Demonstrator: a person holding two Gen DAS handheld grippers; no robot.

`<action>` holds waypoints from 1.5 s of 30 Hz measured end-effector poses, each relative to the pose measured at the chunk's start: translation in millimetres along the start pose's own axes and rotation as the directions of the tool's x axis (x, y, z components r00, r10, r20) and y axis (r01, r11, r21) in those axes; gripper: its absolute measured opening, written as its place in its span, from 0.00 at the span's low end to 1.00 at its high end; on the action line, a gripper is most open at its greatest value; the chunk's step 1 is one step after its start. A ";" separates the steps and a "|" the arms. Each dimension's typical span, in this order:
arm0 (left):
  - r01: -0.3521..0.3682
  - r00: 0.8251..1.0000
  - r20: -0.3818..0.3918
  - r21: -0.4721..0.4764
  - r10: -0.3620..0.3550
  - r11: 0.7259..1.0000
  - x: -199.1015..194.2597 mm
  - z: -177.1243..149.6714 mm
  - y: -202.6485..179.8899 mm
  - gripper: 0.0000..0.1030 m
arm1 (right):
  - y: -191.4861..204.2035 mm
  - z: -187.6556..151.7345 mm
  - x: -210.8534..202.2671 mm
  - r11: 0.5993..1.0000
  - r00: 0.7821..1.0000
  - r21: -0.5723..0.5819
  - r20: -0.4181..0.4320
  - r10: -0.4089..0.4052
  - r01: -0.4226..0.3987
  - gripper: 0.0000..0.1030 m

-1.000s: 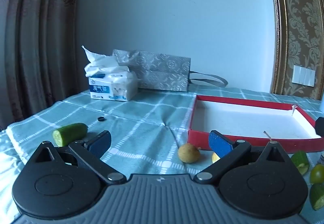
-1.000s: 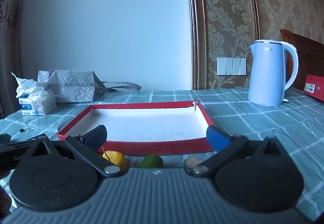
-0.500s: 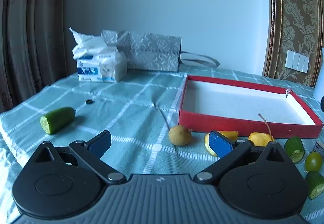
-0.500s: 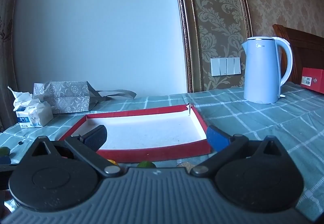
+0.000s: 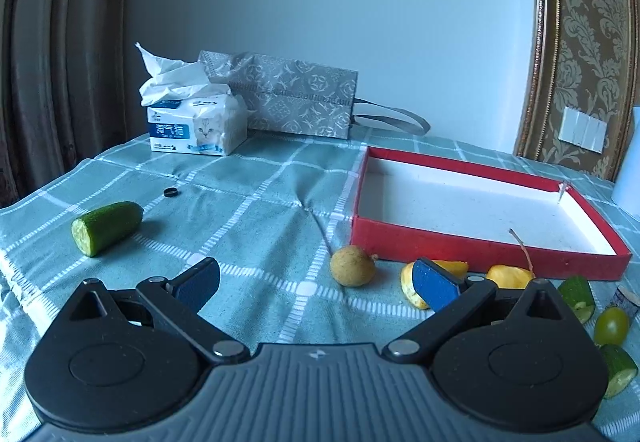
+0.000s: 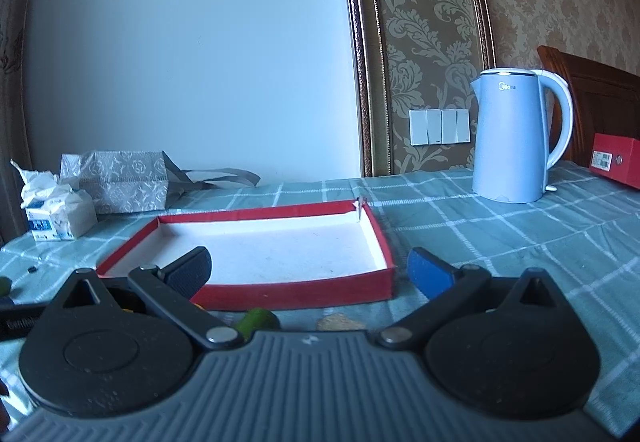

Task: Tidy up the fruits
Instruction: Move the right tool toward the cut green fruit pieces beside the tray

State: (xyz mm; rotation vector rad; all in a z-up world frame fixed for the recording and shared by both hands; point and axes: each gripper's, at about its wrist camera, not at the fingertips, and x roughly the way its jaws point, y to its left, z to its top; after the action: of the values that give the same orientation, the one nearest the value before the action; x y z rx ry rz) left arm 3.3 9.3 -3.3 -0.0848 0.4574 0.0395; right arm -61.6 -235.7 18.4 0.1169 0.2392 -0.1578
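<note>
A red tray with a white floor (image 5: 480, 246) lies on the checked cloth and holds no fruit; it also shows in the right wrist view (image 6: 296, 288). In front of it lie a brown round fruit (image 5: 352, 267), yellow fruit pieces (image 5: 506, 276), cucumber pieces (image 5: 576, 296) and a green grape (image 5: 610, 326). A cucumber half (image 5: 106, 228) lies at the left. My left gripper (image 5: 316, 284) is open and empty above the cloth, near the brown fruit. My right gripper (image 6: 310, 270) is open and empty before the tray's near wall; a green piece (image 6: 258, 320) peeks under it.
A tissue pack (image 5: 196, 124) and a grey patterned bag (image 5: 296, 102) stand at the back left. A small black ring (image 5: 171, 192) lies on the cloth. A blue kettle (image 6: 516, 138) and a red box (image 6: 616, 164) stand at the right.
Both grippers have risen and pulled back a little, so more fruit shows in front of the tray. Both stay open and empty. Nothing on the table has moved.
</note>
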 end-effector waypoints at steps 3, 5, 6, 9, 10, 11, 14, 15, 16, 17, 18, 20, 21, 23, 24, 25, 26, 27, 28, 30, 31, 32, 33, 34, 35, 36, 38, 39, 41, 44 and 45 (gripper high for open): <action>-0.009 1.000 0.002 -0.012 0.009 1.000 0.1 0.9 1.6 1.00 | -6.7 -2.2 -1.0 1.000 1.000 -0.027 -0.017 0.013 -0.013 1.00; -0.006 1.000 -0.007 -0.019 0.006 1.000 1.1 1.5 2.8 1.00 | -9.0 -4.9 -3.3 0.998 1.000 -0.053 -0.023 0.019 -0.020 1.00; -0.009 1.000 -0.010 -0.022 0.009 1.000 1.7 1.9 3.5 1.00 | -9.7 -6.2 -4.9 0.997 0.999 -0.068 -0.024 0.021 -0.022 1.00; -0.014 1.000 -0.025 -0.035 0.013 0.999 4.2 3.2 5.8 1.00 | -11.9 -9.5 -9.6 0.995 0.999 -0.093 -0.023 0.024 -0.026 1.00; -0.014 0.999 -0.035 -0.040 0.013 0.999 5.6 3.4 6.9 1.00 | -12.6 -10.7 -10.4 0.995 0.999 -0.099 -0.025 0.026 -0.028 1.00; -0.017 0.999 -0.040 -0.045 0.015 0.999 6.5 3.5 7.9 1.00 | -13.4 -11.6 -10.9 0.994 0.999 -0.104 -0.031 0.027 -0.030 1.00; -0.021 0.999 -0.047 -0.051 0.019 0.998 7.8 2.9 9.1 1.00 | -13.5 -14.6 -11.4 0.994 0.998 -0.101 -0.048 0.042 -0.047 1.00; -0.022 0.999 -0.049 -0.047 0.020 0.999 7.9 2.5 8.6 1.00 | -13.1 -15.6 -11.5 0.993 0.997 -0.102 -0.053 0.048 -0.053 1.00; -0.023 0.999 -0.047 -0.044 0.021 0.999 7.8 2.5 8.2 1.00 | -11.7 -16.3 -11.5 0.992 0.997 -0.109 -0.059 0.052 -0.058 1.00; -0.025 0.999 -0.045 -0.041 0.023 0.999 7.1 2.1 7.7 1.00 | -10.7 -16.9 -11.7 0.991 0.997 -0.115 -0.061 0.054 -0.060 1.00; -0.025 0.999 -0.043 -0.039 0.023 0.999 6.7 1.9 7.4 1.00 | -10.3 -17.8 -12.2 0.991 0.997 -0.118 -0.062 0.055 -0.062 1.00; -0.023 0.999 -0.041 -0.036 0.021 0.999 6.4 1.5 6.8 1.00 | -10.3 -18.8 -13.6 0.991 0.996 -0.114 -0.063 0.060 -0.067 1.00; -0.021 0.999 -0.043 -0.031 0.019 0.999 6.8 1.5 6.1 1.00 | -10.6 -19.2 -14.4 0.991 0.996 -0.113 -0.063 0.062 -0.069 1.00; -0.019 0.999 -0.040 -0.024 0.018 1.000 6.1 1.1 5.2 1.00 | -10.4 -19.9 -14.8 0.991 0.996 -0.119 -0.066 0.058 -0.065 1.00; -0.018 0.999 -0.036 -0.023 0.017 1.000 5.5 0.9 4.9 1.00 | -10.5 -20.6 -14.9 0.991 0.996 -0.121 -0.067 0.056 -0.064 1.00; -0.016 0.999 -0.033 -0.021 0.016 1.000 5.2 0.8 4.6 1.00 | -10.1 -21.3 -14.9 0.990 0.996 -0.122 -0.068 0.056 -0.064 1.00; -0.016 0.999 -0.034 -0.017 0.015 1.000 5.2 0.8 4.0 1.00 | -9.6 -21.4 -14.7 0.990 0.996 -0.121 -0.070 0.059 -0.068 1.00; -0.014 0.999 -0.034 -0.015 0.014 1.000 5.2 0.7 3.5 1.00 | -9.8 -21.6 -15.0 0.991 0.996 -0.119 -0.069 0.060 -0.068 1.00; -0.013 0.999 -0.031 -0.013 0.012 1.000 5.0 0.7 3.3 1.00 | -10.0 -21.5 -15.1 0.991 0.996 -0.119 -0.068 0.059 -0.067 1.00; -0.013 0.999 -0.032 -0.009 0.013 1.000 5.1 0.7 2.9 1.00 | -10.2 -21.1 -15.1 0.990 0.996 -0.120 -0.071 0.059 -0.067 1.00; -0.013 0.999 -0.033 -0.008 0.013 1.000 5.4 0.8 2.6 1.00 | -10.1 -21.1 -15.0 0.991 0.996 -0.117 -0.071 0.060 -0.069 1.00; -0.013 0.999 -0.033 -0.008 0.013 1.000 5.4 1.0 2.9 1.00 | -10.2 -21.0 -14.7 0.991 0.995 -0.114 -0.074 0.063 -0.071 1.00; -0.015 0.999 -0.031 -0.008 0.014 1.000 5.2 0.8 3.0 1.00 | -10.3 -20.8 -14.4 0.991 0.995 -0.111 -0.077 0.063 -0.071 1.00; -0.015 0.999 -0.031 -0.007 0.014 1.000 5.1 0.7 2.9 1.00 | -10.2 -20.8 -14.3 0.991 0.995 -0.110 -0.078 0.062 -0.070 1.00; -0.015 0.999 -0.031 -0.007 0.015 1.000 4.9 0.6 3.0 1.00 | -10.4 -20.9 -13.8 0.992 0.995 -0.109 -0.082 0.060 -0.069 1.00; -0.015 0.999 -0.030 -0.008 0.015 1.000 4.9 0.6 3.1 1.00 | -11.0 -21.2 -13.4 0.992 0.995 -0.107 -0.086 0.059 -0.068 1.00; -0.015 0.999 -0.028 -0.008 0.015 1.000 5.0 0.7 3.2 1.00 | -11.6 -22.1 -13.1 0.992 0.994 -0.103 -0.094 0.061 -0.071 1.00; -0.014 1.000 -0.028 -0.008 0.014 1.000 4.9 0.7 3.3 1.00 | -12.0 -22.9 -13.3 0.992 0.993 -0.102 -0.099 0.063 -0.074 1.00; -0.013 1.000 -0.028 -0.006 0.012 1.000 4.7 0.6 3.3 1.00 | -11.8 -24.6 -13.5 0.991 0.992 -0.105 -0.109 0.071 -0.083 1.00; -0.010 0.999 -0.030 -0.003 0.010 1.000 4.7 0.3 3.3 1.00 | -11.7 -27.8 -12.7 0.988 0.987 -0.111 -0.135 0.092 -0.107 1.00; -0.008 0.999 -0.031 -0.002 0.008 1.000 4.7 0.2 3.2 1.00 | -12.0 -28.7 -12.7 0.987 0.985 -0.111 -0.140 0.098 -0.114 1.00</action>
State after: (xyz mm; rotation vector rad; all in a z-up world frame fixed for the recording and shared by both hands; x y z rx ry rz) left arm 7.4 12.6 -5.4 -0.0855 0.4890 0.0468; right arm -82.2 -241.8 -7.3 0.0218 0.3755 -0.0296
